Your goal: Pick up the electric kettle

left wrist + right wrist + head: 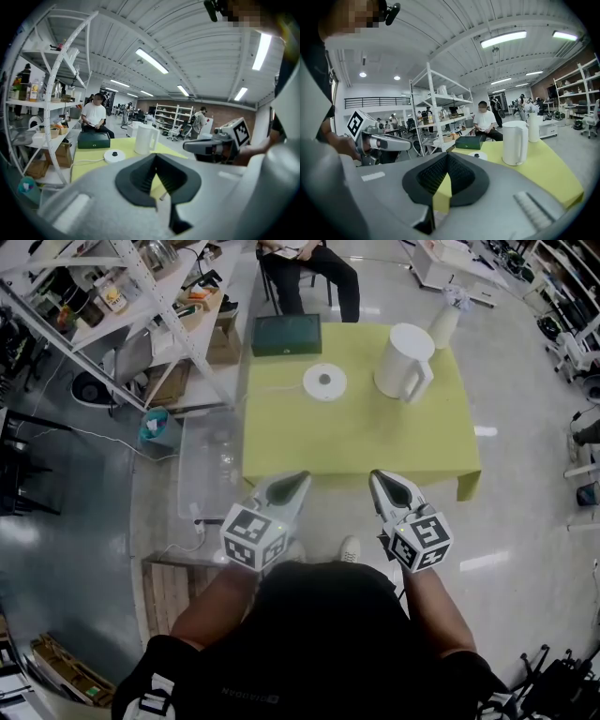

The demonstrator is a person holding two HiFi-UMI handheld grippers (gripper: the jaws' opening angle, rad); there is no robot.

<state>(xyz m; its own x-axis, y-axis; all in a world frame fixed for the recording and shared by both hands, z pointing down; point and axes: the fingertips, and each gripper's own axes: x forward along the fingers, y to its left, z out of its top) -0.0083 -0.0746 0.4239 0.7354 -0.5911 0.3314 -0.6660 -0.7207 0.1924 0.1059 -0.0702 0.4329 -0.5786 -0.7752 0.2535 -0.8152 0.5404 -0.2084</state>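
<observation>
The electric kettle (404, 362) is standing upright on the yellow-green table (356, 442), toward its far right part. It is sitting off its round base (324, 382), which is lying just beside it at the kettle's 9 o'clock, and its handle is facing roughly 5 o'clock, toward the person. A dark green box (286, 335) is resting at the base's 11 o'clock and a white bottle (447, 320) is standing at the kettle's 1 o'clock. Both tongs are hovering over the table's near edge, well apart from the kettle, which nothing is holding. The left gripper (302, 477) is showing its jaws pressed together with nothing between them, and from it the kettle is lying at about 1 o'clock. The right gripper (376, 475) is likewise clamped shut and empty, with the kettle at about 12 o'clock. In the right gripper view the kettle (515, 143) is appearing ahead and to the right of the closed tips, handle side showing. This layout is fitting two readings: tongs coming in toward a kettle waiting to be lifted, or tongs drawn back from one set down again. I am judging that the pictures are not settling which. Any grip from here would call for parted jaws, probably the right ones, lined up on the handle before closing.
</observation>
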